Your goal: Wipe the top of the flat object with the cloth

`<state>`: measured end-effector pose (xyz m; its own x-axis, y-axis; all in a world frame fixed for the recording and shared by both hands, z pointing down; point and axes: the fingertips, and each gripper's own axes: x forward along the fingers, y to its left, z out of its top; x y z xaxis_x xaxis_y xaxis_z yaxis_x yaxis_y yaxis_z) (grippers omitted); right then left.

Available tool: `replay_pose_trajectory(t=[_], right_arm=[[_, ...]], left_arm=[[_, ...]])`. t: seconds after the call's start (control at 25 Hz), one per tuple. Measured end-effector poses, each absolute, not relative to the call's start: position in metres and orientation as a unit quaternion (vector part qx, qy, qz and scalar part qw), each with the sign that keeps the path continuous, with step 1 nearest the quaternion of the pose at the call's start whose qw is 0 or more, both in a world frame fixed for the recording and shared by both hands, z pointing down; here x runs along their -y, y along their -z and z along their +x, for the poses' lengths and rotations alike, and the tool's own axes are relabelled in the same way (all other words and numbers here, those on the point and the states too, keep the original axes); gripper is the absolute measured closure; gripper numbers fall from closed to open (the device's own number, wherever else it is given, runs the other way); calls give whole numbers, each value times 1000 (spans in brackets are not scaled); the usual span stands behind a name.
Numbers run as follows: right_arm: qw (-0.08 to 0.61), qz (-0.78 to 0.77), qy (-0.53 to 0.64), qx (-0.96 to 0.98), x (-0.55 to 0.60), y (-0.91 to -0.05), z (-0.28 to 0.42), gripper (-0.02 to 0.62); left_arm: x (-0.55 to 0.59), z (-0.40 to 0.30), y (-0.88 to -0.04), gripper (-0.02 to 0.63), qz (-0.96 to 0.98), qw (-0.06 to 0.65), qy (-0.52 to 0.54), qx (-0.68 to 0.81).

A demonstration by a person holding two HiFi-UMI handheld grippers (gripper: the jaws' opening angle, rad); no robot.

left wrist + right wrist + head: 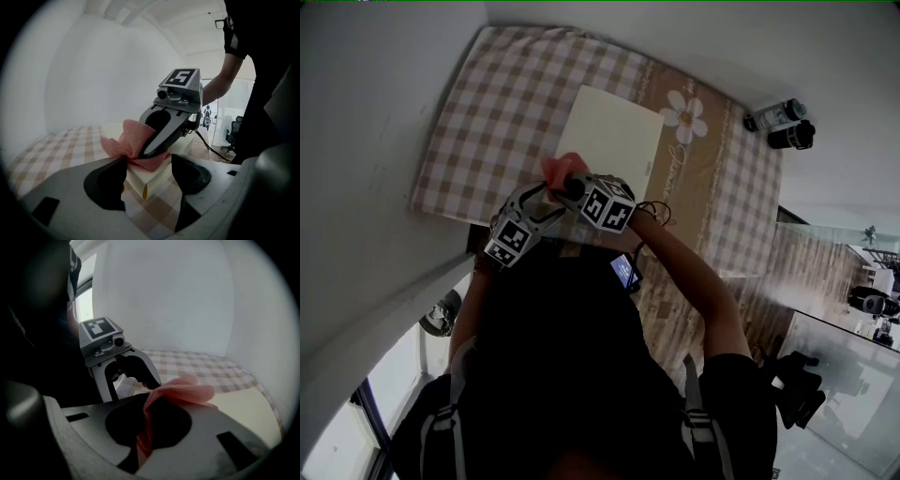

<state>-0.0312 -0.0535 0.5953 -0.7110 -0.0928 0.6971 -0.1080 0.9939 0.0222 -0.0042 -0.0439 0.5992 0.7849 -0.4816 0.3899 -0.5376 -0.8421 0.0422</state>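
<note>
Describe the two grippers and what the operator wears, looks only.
Left gripper and right gripper match: light grey bodies, broad dark-padded fingers, each topped by a white cube of black square markers. A thin black cable trails from the right one. The person wears a dark short-sleeved top.

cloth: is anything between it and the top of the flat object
Nothing visible does. The cloth, pinched in the right gripper, rests on the flat object's near corner, and the rest of its top looks bare.
</note>
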Motion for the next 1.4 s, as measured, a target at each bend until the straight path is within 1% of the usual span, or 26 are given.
replay_pose_trajectory(t=[0.28, 1.08, 1.16, 1.24, 1.4], right_arm=[[373, 12, -34, 927, 37, -596, -35, 585], [367, -43, -34, 929, 22, -593, -37, 586], [348, -39, -13, 937, 22, -584, -36, 584], [314, -9, -4, 949, 35, -567, -31, 584], [216, 104, -21, 970, 101, -513, -2, 584]], left_arm=[[43, -4, -599, 290, 942, 71, -188, 267], [42, -3, -600, 275, 944, 64, -195, 257], [40, -2, -598, 277, 944, 69, -195, 256], [42, -1, -596, 279, 945, 71, -194, 254], [48, -3, -597, 281, 944, 63, -196, 256]])
